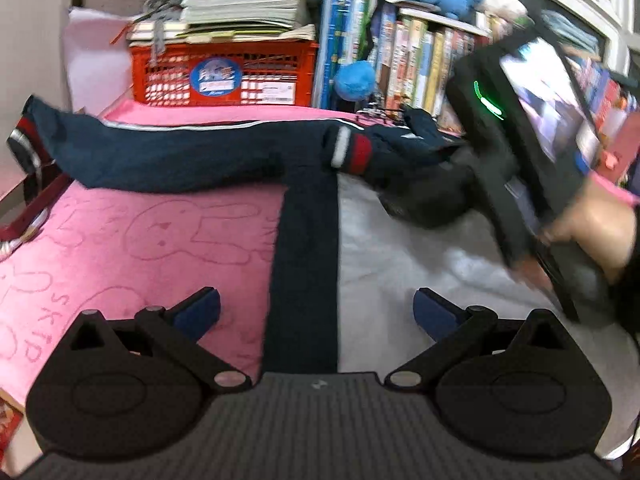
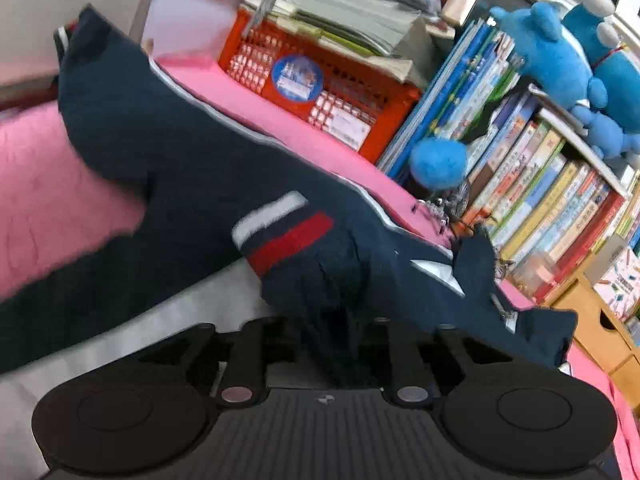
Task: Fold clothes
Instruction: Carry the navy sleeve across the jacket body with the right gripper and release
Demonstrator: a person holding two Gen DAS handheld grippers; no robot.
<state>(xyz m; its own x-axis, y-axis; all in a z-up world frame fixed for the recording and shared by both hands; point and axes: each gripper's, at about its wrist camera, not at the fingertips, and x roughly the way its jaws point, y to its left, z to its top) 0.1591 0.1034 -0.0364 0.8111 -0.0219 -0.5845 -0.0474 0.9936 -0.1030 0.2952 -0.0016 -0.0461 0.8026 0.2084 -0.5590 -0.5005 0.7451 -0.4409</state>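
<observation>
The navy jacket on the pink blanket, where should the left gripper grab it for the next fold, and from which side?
Probably the cuff end of the outstretched sleeve, at the far left. It lies flat and straight along the navy jacket, free of other cloth, so it can swing across. Bring the open left gripper in from the left edge of the pink blanket, fingers straddling the sleeve.
</observation>
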